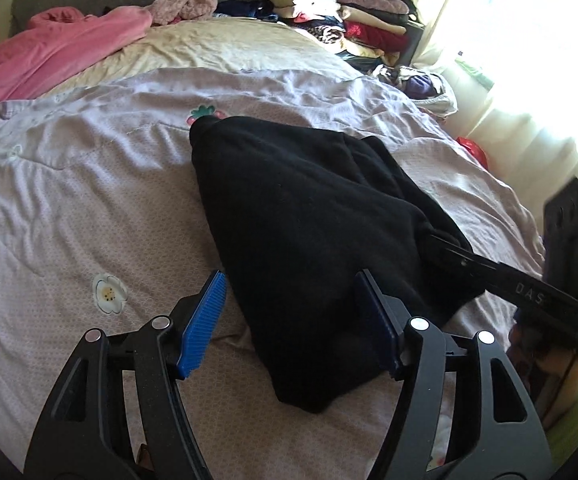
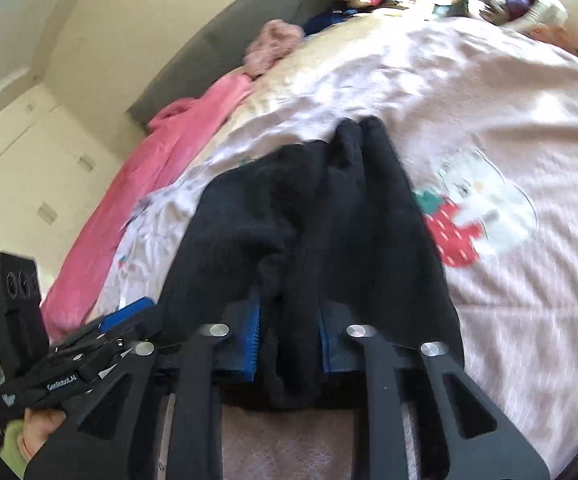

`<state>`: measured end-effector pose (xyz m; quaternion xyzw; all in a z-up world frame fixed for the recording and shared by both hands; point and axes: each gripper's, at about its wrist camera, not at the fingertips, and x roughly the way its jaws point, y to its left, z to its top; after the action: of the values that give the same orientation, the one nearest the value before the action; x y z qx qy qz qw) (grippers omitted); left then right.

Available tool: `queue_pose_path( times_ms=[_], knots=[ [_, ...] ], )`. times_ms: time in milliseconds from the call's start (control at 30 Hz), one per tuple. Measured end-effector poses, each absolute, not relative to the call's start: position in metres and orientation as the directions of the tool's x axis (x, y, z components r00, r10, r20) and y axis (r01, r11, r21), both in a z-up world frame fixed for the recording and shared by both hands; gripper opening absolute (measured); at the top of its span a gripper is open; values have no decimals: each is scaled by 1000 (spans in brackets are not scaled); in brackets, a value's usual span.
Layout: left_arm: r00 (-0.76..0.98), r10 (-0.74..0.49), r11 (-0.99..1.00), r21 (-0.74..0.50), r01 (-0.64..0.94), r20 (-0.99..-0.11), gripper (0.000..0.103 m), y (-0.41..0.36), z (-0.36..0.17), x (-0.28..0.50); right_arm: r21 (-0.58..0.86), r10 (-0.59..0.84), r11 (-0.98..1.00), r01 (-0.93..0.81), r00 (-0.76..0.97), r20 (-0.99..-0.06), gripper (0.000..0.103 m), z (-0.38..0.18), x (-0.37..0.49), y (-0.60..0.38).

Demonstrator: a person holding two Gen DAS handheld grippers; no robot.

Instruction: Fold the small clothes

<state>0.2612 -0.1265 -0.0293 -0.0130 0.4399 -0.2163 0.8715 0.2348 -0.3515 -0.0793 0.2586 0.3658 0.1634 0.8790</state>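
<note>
Black fleece garment (image 1: 301, 232) lies on a lilac quilted bed cover (image 1: 89, 184) with flower and strawberry prints, long axis running away toward the headboard. Right gripper (image 2: 289, 336) pinches its near edge. Left gripper (image 1: 293, 312) spread wide, straddling the near corner, gripping nothing. Pink blanket (image 1: 49, 56) and stacked folded clothes (image 1: 341, 12) beyond; bright curtained window (image 1: 529, 60).

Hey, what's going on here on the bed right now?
A person with a gripper in each hand is folding a black garment on a bed covered with a pale printed quilt. The right gripper is clamped on a bunched fold of the garment, lifting that side. The left gripper is open, its blue pads either side of the garment's near edge, gripping nothing. A pink blanket and stacked clothes lie beyond.
</note>
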Motion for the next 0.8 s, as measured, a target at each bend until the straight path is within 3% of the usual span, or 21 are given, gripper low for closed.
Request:
queue_pose_path(
  times_ms=[100, 200, 267, 333, 500, 633, 767, 800],
  knots=[
    [515, -418, 891, -228, 392, -749, 59, -132, -24, 252, 444, 410, 880, -167, 738, -535, 18, -51, 216, -353],
    [507, -418, 886, -216, 410, -754, 60, -140, -27, 245, 333, 289, 939, -88, 729, -621, 19, -61, 222, -356],
    [506, -419, 885, -214, 413, -754, 62, -141, -29, 240, 366, 298, 929, -43, 674, -676, 27, -81, 227, -361],
    [512, -420, 884, -209, 418, -750, 65, -141, -29, 233, 382, 285, 924, -13, 692, -663, 41, -81, 220, -367],
    [535, -425, 882, -200, 427, -730, 72, -137, -16, 218, 326, 214, 945, 3, 750, -626, 50, -56, 194, -368],
    [566, -412, 889, -179, 422, -714, 75, -130, -3, 205, 264, 153, 965, 5, 803, -576, 71, -28, 167, -366],
    [593, -402, 896, -165, 413, -698, 86, -120, 8, 190, 233, 141, 972, -17, 839, -525, 74, -3, 140, -361],
    [600, -401, 898, -165, 409, -692, 89, -117, 12, 185, 221, 135, 975, -21, 848, -513, 84, 3, 132, -359]
  ],
)
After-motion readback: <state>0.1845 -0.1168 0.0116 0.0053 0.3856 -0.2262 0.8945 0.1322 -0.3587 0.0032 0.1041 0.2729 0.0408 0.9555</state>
